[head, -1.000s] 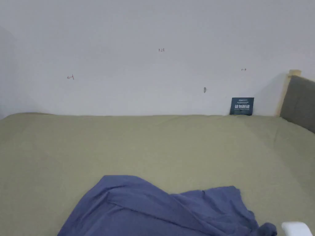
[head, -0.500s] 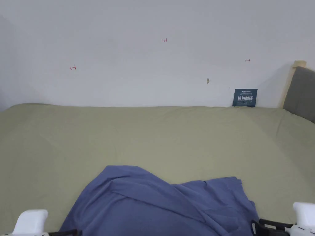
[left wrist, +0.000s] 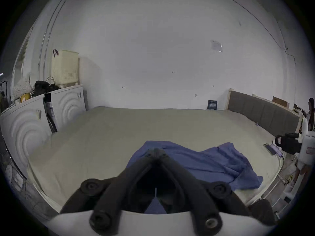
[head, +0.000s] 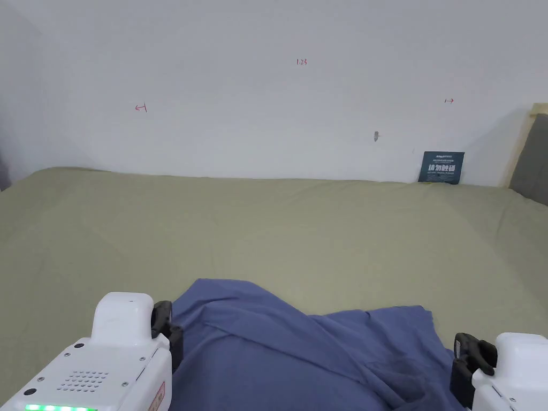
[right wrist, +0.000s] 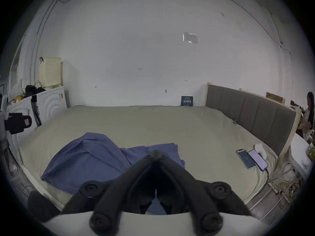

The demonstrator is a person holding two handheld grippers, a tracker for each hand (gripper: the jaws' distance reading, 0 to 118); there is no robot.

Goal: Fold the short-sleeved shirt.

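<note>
Blue short-sleeved shirt (head: 299, 353) is lying crumpled at the near edge of the bed (head: 267, 230), nothing folded yet. Left tongs (left wrist: 156, 152) and right tongs (right wrist: 156, 152) are both hanging above the shirt, jaws clenched tip to tip, gripping nothing. Step in hand looks like the first pick to spread it flat. I'd be opening each pair before dropping, taking a single layer at a hem or shoulder corner, not a bunched ridge, then pulling the two corners apart toward the bed's middle. Two phones (right wrist: 251, 158) are sitting near the right edge, well apart from the cloth; keep the spread off them.
</note>
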